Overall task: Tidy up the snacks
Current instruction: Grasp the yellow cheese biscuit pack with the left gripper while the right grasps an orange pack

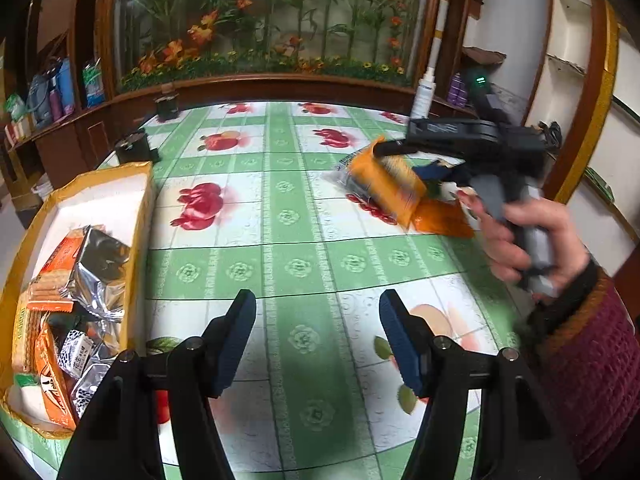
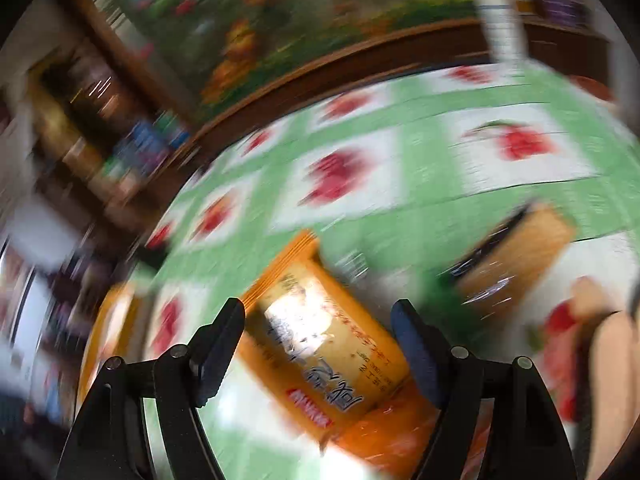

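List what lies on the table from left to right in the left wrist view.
Snack box → left gripper → orange snack packet → right gripper → hand holding it.

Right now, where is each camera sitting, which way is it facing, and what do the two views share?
Left wrist: on the left gripper, facing across the tablecloth; open jaws, right hand, snack box at left.
Right wrist: on the right gripper, blurred, angled down at an orange packet between its jaws; contact unclear.
Shared: the tablecloth, the orange packet.
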Demonstrator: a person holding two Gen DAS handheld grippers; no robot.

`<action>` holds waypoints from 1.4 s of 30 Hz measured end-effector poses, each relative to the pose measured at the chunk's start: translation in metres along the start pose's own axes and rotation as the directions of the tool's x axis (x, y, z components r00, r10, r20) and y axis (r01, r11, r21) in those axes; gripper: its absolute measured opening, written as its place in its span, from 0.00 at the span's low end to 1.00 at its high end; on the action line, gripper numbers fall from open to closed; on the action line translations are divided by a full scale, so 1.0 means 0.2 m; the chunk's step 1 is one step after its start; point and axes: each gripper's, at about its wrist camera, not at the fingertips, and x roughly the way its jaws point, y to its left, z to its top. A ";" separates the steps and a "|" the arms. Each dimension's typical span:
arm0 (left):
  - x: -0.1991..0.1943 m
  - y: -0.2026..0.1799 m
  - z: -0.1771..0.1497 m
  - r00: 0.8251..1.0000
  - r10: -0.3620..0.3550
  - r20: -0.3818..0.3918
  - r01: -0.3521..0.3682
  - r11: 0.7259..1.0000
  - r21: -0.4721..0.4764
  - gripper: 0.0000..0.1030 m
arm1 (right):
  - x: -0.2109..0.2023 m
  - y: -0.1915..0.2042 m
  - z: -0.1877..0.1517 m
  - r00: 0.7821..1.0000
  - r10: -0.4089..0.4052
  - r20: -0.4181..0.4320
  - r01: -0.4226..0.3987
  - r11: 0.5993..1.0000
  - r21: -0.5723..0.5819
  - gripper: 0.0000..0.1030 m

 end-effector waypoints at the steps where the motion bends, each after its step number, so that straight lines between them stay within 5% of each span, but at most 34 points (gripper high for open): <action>1: 0.01 0.02 0.00 1.000 0.003 -0.001 -0.003 1.000 -0.008 0.62 | 0.00 0.09 -0.04 0.997 0.056 -0.062 -0.059 0.997 -0.058 0.78; 6: 0.01 0.07 0.01 1.000 0.012 -0.018 -0.013 0.999 -0.040 0.64 | -0.08 0.21 -0.09 0.973 0.212 -0.087 -0.219 0.973 -0.071 0.78; 10: 0.04 0.09 0.03 0.999 -0.011 -0.052 0.007 0.997 -0.077 0.76 | -0.18 0.15 -0.07 0.995 0.098 -0.007 -0.099 0.994 -0.046 0.78; 15: 0.16 0.01 0.04 0.991 -0.039 -0.128 0.029 0.996 -0.081 0.79 | -0.27 0.11 -0.10 0.999 -0.014 0.037 0.016 0.999 -0.038 0.78; 25: 0.43 -0.18 0.06 0.972 0.087 -0.220 -0.079 0.996 0.044 0.79 | -0.20 -0.14 -0.10 0.987 -0.159 -0.024 0.160 0.987 0.020 0.78; 31: 0.47 -0.06 0.08 0.981 0.111 -0.162 -0.102 0.993 0.059 0.67 | -0.13 -0.19 -0.13 0.981 -0.151 -0.118 0.159 0.986 0.058 0.78; 37: 0.49 0.09 0.12 0.983 0.126 -0.135 -0.124 0.992 0.022 0.67 | -0.06 -0.06 -0.25 0.963 0.114 -0.246 -0.095 0.992 0.086 0.78; 42: 0.48 0.12 0.12 0.984 0.122 -0.131 -0.123 0.992 0.003 0.67 | -0.07 0.07 -0.28 0.978 -0.007 -0.208 -0.014 0.995 -0.101 0.78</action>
